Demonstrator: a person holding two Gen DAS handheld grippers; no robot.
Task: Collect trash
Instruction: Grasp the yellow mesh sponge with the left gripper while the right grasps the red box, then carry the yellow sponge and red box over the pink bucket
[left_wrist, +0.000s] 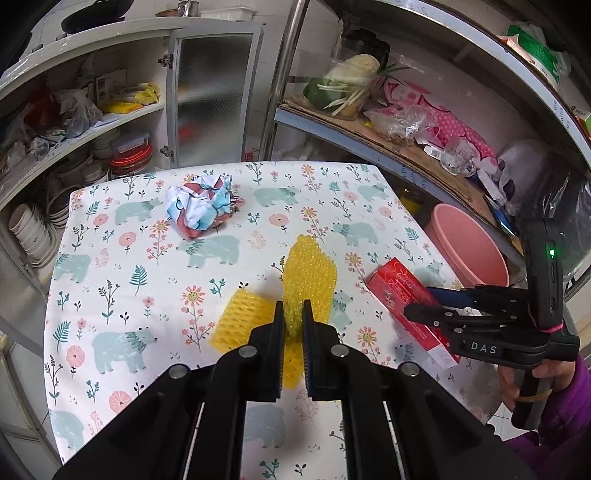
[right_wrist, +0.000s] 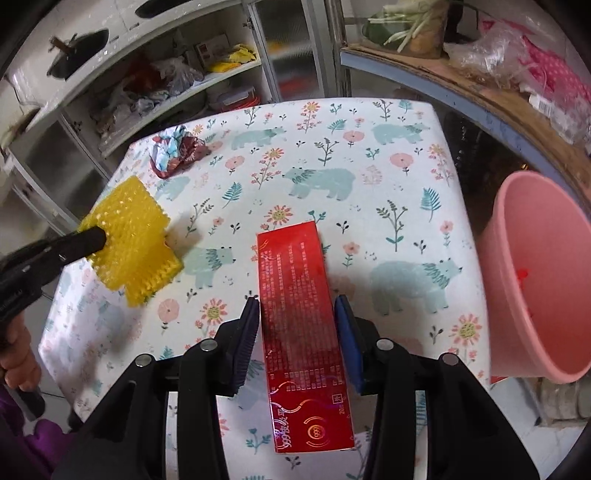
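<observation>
A sheet of yellow bubble wrap (left_wrist: 310, 273) hangs over the table, and my left gripper (left_wrist: 293, 310) is shut on its middle. In the right wrist view the same left gripper (right_wrist: 92, 236) holds the yellow bubble wrap (right_wrist: 129, 240) at the left, just above the cloth. A long red carton (right_wrist: 299, 314) lies lengthwise between the pads of my right gripper (right_wrist: 295, 301), which is shut on its sides. From the left wrist view the right gripper (left_wrist: 421, 301) clasps the red carton (left_wrist: 399, 295) near the table's right edge. A crumpled ball of printed paper (left_wrist: 201, 205) (right_wrist: 177, 151) rests on the far left of the table.
The table carries a floral bear-print cloth (left_wrist: 147, 258) (right_wrist: 332, 147). A pink bucket (left_wrist: 469, 251) (right_wrist: 535, 277) stands just off its right edge. An open cupboard with bowls (left_wrist: 33, 229) is at the left, and cluttered shelves (left_wrist: 406, 122) rise at the back right. A hand in a purple sleeve (left_wrist: 554, 387) holds the right gripper.
</observation>
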